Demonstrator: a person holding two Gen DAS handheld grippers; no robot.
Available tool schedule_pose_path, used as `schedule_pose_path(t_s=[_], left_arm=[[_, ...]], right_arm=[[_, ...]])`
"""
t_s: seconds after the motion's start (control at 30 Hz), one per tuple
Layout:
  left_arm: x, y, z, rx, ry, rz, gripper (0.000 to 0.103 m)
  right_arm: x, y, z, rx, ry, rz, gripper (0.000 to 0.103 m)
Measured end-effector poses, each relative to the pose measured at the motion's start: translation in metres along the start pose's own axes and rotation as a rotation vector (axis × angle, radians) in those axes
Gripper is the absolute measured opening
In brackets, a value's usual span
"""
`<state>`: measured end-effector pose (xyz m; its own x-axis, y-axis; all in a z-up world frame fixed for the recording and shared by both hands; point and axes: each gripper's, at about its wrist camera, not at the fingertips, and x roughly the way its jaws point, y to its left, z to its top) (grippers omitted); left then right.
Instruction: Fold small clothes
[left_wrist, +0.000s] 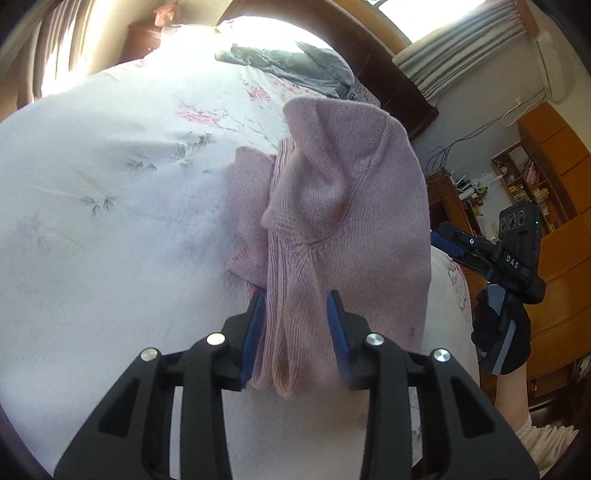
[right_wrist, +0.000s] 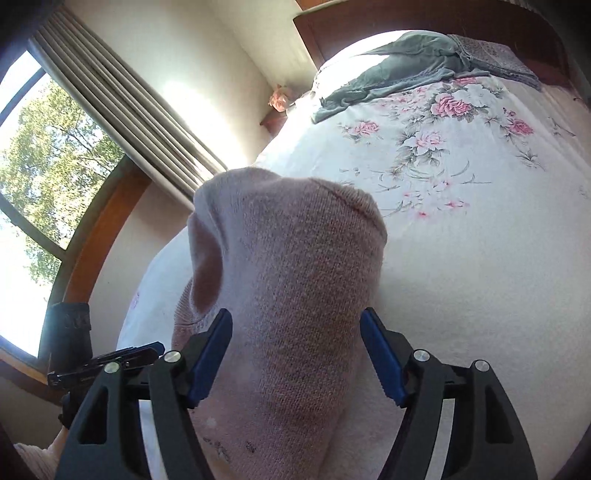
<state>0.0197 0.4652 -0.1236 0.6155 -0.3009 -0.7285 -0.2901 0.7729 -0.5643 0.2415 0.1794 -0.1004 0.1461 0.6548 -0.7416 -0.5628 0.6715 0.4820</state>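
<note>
A pink knitted sock (left_wrist: 343, 192) rises over the floral bed sheet (left_wrist: 110, 184), bunched in layers. My left gripper (left_wrist: 297, 317) is shut on its ribbed cuff, which fills the gap between the blue pads (left_wrist: 255, 332). In the right wrist view the same pink sock (right_wrist: 295, 280) runs lengthwise between the wide-spread fingers of my right gripper (right_wrist: 295, 350), both blue pads (right_wrist: 380, 354) at its edges. The right gripper (left_wrist: 448, 238) also shows at the sock's right edge, held by a gloved hand (left_wrist: 502, 332). The left gripper (right_wrist: 110, 360) shows at lower left.
A grey garment (right_wrist: 391, 70) lies crumpled near the wooden headboard (right_wrist: 406, 18), on the flowered bed sheet (right_wrist: 461, 166). A window with curtains (right_wrist: 122, 96) stands to the left. Wooden cabinets and shelves (left_wrist: 546, 166) line the room's right side.
</note>
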Motion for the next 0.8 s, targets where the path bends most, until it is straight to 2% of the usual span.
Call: schedule_pose_path(t_s=[0.1,0.2,0.3,0.37,0.4,0.5,0.6,0.7,0.8], left_arm=[[0.005,-0.011,0.045,0.042,-0.066,0.007,0.034],[0.018,-0.035,0.074,0.064,-0.088,-0.022,0.034],[0.031,-0.061,0.083,0.11,-0.085,-0.043,0.034],[0.045,-0.076,0.087,0.132,-0.071,-0.039,0.034],[0.052,-0.076,0.089,0.13,-0.059,-0.033,0.034],[0.077,-0.065,0.096,0.113,-0.022,0.029,0.032],[0.091,-0.047,0.098,0.079,-0.001,0.04,0.023],[0.099,-0.037,0.104,0.07,0.009,0.052,0.023],[0.108,-0.037,0.102,0.105,0.023,0.11,0.022]], right_arm=[[-0.009,0.001,0.03,-0.016,-0.057,-0.044,0.07],[-0.013,0.022,0.049,-0.085,-0.089,0.0,0.064],[-0.003,0.045,0.057,-0.162,-0.047,0.07,0.063],[0.012,0.049,0.059,-0.18,-0.001,0.016,0.06],[0.021,0.045,0.061,-0.171,0.022,-0.016,0.06],[0.047,0.018,0.062,-0.078,0.085,-0.023,0.058],[0.064,-0.004,0.062,-0.025,0.108,-0.061,0.056],[0.077,-0.013,0.061,-0.012,0.119,-0.073,0.055],[0.083,-0.017,0.06,0.007,0.119,-0.076,0.055]])
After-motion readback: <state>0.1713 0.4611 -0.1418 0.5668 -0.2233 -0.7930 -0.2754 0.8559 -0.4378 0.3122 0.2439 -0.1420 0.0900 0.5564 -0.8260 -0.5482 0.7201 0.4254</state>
